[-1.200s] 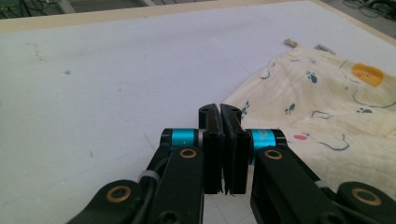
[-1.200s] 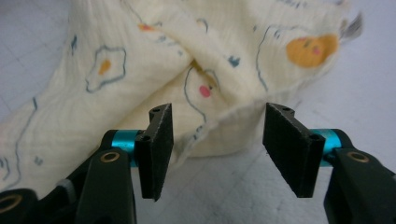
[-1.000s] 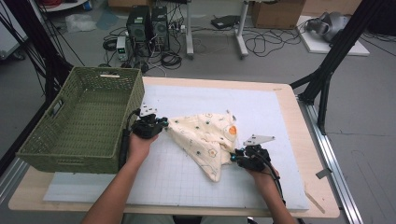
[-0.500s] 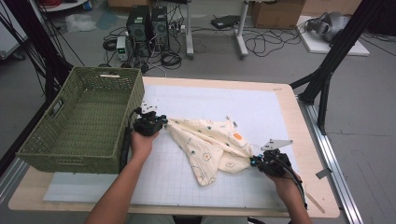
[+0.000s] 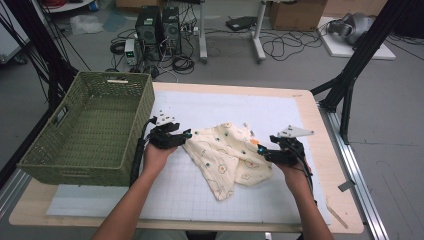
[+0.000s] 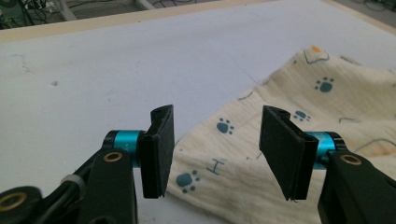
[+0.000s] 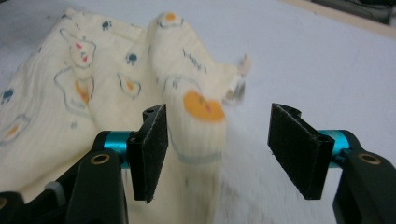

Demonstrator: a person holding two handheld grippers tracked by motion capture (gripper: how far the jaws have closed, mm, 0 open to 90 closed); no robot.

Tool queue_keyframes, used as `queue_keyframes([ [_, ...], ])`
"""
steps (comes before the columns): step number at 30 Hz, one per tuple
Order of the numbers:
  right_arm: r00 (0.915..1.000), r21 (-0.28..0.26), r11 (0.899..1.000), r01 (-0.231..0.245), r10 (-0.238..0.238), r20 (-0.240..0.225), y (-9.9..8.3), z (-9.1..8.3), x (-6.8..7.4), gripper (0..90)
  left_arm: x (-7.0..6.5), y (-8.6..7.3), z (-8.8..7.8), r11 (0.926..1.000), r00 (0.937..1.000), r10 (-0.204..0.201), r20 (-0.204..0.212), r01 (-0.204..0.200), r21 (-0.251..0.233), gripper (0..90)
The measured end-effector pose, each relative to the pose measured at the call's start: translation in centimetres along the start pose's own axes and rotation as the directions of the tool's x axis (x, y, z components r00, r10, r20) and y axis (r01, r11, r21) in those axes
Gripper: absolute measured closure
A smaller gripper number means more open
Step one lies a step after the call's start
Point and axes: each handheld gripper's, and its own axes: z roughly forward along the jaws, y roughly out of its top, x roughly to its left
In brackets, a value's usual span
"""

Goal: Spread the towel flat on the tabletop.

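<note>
A: Where's the cloth (image 5: 227,156)?

B: Crumpled on the white mat (image 5: 220,107), mid-table, between the two grippers. Green basket (image 5: 90,127) sits well off to the left.

A: Left gripper (image 6: 215,147)?

B: Jaws wide apart, gripping nothing. Cloth edge lies on the mat between and beyond them.

A: Right gripper (image 7: 219,147)?

B: Also wide open, empty. Cloth lies in front of its left jaw; bare mat ahead of the other.

Your high view looks down and forward; both gripper views sit close, sharing the cream paw-print cloth (image 5: 227,155) (image 6: 289,140) (image 7: 116,84).
</note>
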Motion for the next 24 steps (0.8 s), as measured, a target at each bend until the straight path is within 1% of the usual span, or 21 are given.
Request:
queue_keyframes([
  [1,0.9999,0.0,1.0,0.004,-0.004,-0.013,0.6,0.7,0.0,37.7,-0.1,-0.1,-0.1,0.9997,0.9998,0.018,0.002,-0.019,0.015,45.5],
  [3,0.9995,0.014,1.0,0.007,-0.007,-0.031,1.6,2.1,0.0,38.4,0.0,0.0,-0.3,0.9998,0.9998,-0.001,0.019,0.0,0.022,45.1],
  [4,0.9991,0.023,1.0,0.011,-0.01,-0.04,2.0,2.8,0.0,38.5,-0.1,0.0,-0.5,0.9997,0.9997,-0.001,0.023,0.0,0.023,44.6],
  [5,0.9989,0.037,0.999,0.017,-0.016,-0.044,2.4,3.5,0.0,38.5,-0.2,0.0,-0.6,0.9998,0.9997,0.004,0.024,-0.005,0.019,44.3],
  [6,0.9982,0.04,0.999,0.027,-0.025,-0.055,2.6,4.2,0.0,38.7,-0.3,0.1,-0.8,0.9998,0.9995,0.011,0.028,-0.012,0.018,44.3],
  [7,0.9977,0.05,0.998,0.028,-0.025,-0.063,2.9,4.9,0.0,38.3,-0.5,0.0,-1.0,0.9999,0.9995,0.016,0.028,-0.016,0.006,44.3],
  [9,0.9959,0.083,0.996,0.044,-0.037,-0.082,3.2,6.5,0.1,37.4,-0.6,-0.3,-1.3,0.9997,0.9995,0.021,0.023,-0.021,-0.01,44.4],
  [10,0.9953,0.089,0.995,0.05,-0.043,-0.087,3.3,7.2,0.2,37.5,-0.6,-0.5,-1.5,0.9998,0.9996,0.019,0.021,-0.019,-0.011,44.4],
  [12,0.9942,0.117,0.991,0.059,-0.048,-0.096,3.3,8.7,0.3,38.7,-0.5,-1.0,-1.7,0.9998,0.9998,0.015,0.013,-0.015,-0.015,44.9],
  [14,0.9924,0.157,0.985,0.069,-0.051,-0.112,3.4,10.0,0.5,46.8,-0.5,-1.4,-1.8,0.9999,0.9998,0.01,0.014,-0.01,-0.008,45.1],
  [16,0.989,0.195,0.976,0.101,-0.077,-0.126,3.5,11.2,0.8,54.2,-0.4,-1.6,-1.9,1.0,0.9998,0.008,0.02,-0.008,0.002,45.0],
  [17,0.9887,0.195,0.975,0.102,-0.078,-0.128,3.6,11.5,0.8,63.0,-0.5,-1.7,-2.0,1.0,0.9998,0.001,0.02,-0.001,0.003,45.0],
  [18,0.9873,0.193,0.975,0.106,-0.08,-0.138,3.8,11.6,0.7,73.5,-0.6,-1.8,-2.0,0.9999,0.9997,0.003,0.025,-0.003,0.01,44.9],
  [19,0.9863,0.198,0.973,0.118,-0.092,-0.137,4.0,11.8,0.6,82.5,-0.7,-1.9,-2.0,0.9999,0.9996,0.0,0.028,-0.001,0.011,44.9],
  [20,0.9865,0.209,0.969,0.134,-0.111,-0.121,4.2,11.8,0.5,87.2,-0.8,-1.9,-2.0,0.9999,0.9994,-0.004,0.033,0.003,0.013,44.9],
  [21,0.986,0.217,0.964,0.152,-0.132,-0.102,4.4,12.0,0.2,87.4,-0.9,-1.9,-2.0,0.9999,0.9994,-0.004,0.035,0.003,0.013,44.9],
  [22,0.9891,0.23,0.963,0.141,-0.127,-0.075,4.6,12.1,0.0,87.6,-1.1,-2.0,-2.0,0.9998,0.9992,0.0,0.041,0.0,0.018,44.9],
  [24,0.9926,0.247,0.961,0.121,-0.118,-0.026,5.0,12.2,-0.5,87.7,-1.2,-2.0,-2.0,0.9998,0.999,0.002,0.045,-0.003,0.019,44.9],
])
